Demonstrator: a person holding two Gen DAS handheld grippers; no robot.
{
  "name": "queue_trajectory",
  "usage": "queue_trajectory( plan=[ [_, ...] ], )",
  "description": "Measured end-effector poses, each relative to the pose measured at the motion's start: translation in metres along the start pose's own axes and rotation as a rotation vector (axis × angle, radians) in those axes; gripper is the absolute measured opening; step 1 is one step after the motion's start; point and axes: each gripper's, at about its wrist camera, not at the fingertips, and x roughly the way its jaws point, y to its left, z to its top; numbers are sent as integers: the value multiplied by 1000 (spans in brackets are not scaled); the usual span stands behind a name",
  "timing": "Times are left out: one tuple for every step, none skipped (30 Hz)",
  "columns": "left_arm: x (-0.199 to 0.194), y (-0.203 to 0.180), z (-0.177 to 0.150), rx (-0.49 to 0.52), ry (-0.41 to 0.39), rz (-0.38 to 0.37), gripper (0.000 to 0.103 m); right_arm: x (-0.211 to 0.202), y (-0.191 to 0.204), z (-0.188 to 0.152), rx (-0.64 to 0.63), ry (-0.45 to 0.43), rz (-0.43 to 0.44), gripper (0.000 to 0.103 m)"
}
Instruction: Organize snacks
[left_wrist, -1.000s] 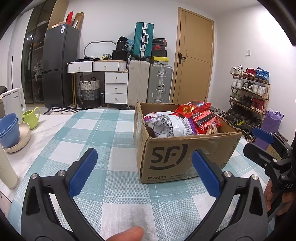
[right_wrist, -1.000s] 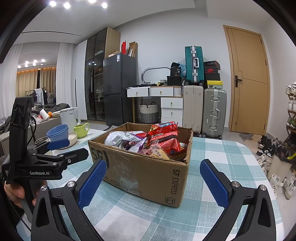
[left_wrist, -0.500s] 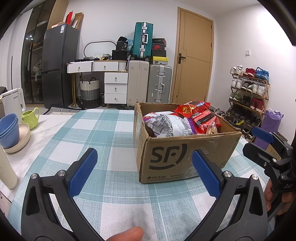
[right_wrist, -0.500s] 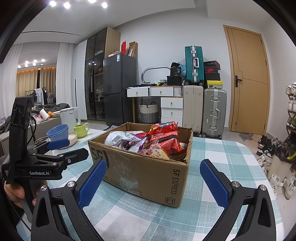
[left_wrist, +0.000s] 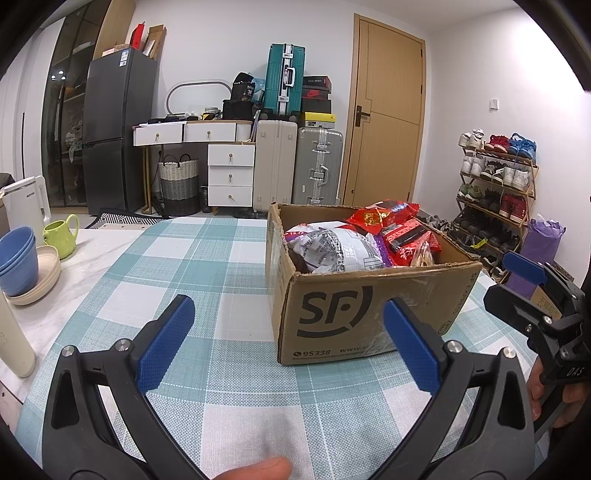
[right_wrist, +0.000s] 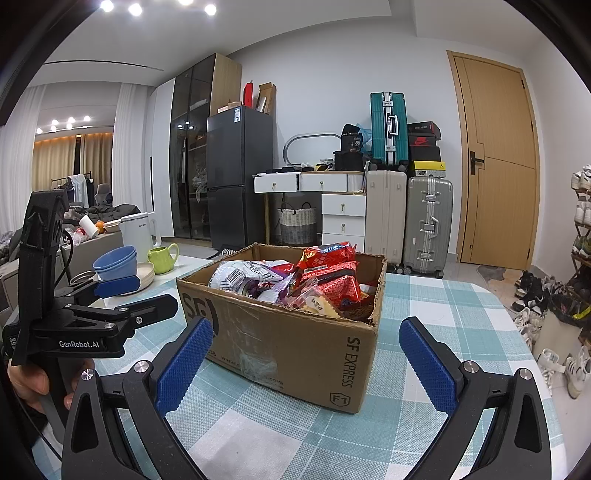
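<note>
An open cardboard SF box (left_wrist: 369, 306) stands on the teal checked tablecloth, also in the right wrist view (right_wrist: 288, 343). It holds several snack packs: red bags (left_wrist: 384, 216) and a white and purple bag (left_wrist: 332, 247). My left gripper (left_wrist: 286, 347) is open and empty, a little in front of the box's left corner. My right gripper (right_wrist: 306, 362) is open and empty, in front of the box's near corner. Each gripper shows in the other's view, the right one (left_wrist: 532, 295) beside the box and the left one (right_wrist: 122, 299).
Stacked blue bowls (left_wrist: 16, 258) on a cream plate, a green mug (left_wrist: 61, 236), a white kettle (left_wrist: 26, 203) and a cream bottle (left_wrist: 13, 339) stand on the table's left side. A shoe rack (left_wrist: 495, 184), suitcases and drawers are beyond the table.
</note>
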Motion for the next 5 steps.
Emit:
queue_trajectory(
  plan=[
    [-1, 0, 0, 0, -1, 1, 102, 0, 1, 0, -1, 0, 1, 103],
    [0, 0, 0, 0, -1, 0, 102, 0, 2, 0, -1, 0, 0, 103],
    [0, 0, 0, 0, -2, -1, 102, 0, 2, 0, -2, 0, 0, 103],
    [0, 0, 0, 1, -1, -1, 102, 0, 2, 0, -2, -1, 1, 103],
    [0, 0, 0, 1, 0, 1, 102, 1, 3, 0, -4, -1, 1, 103]
  ],
)
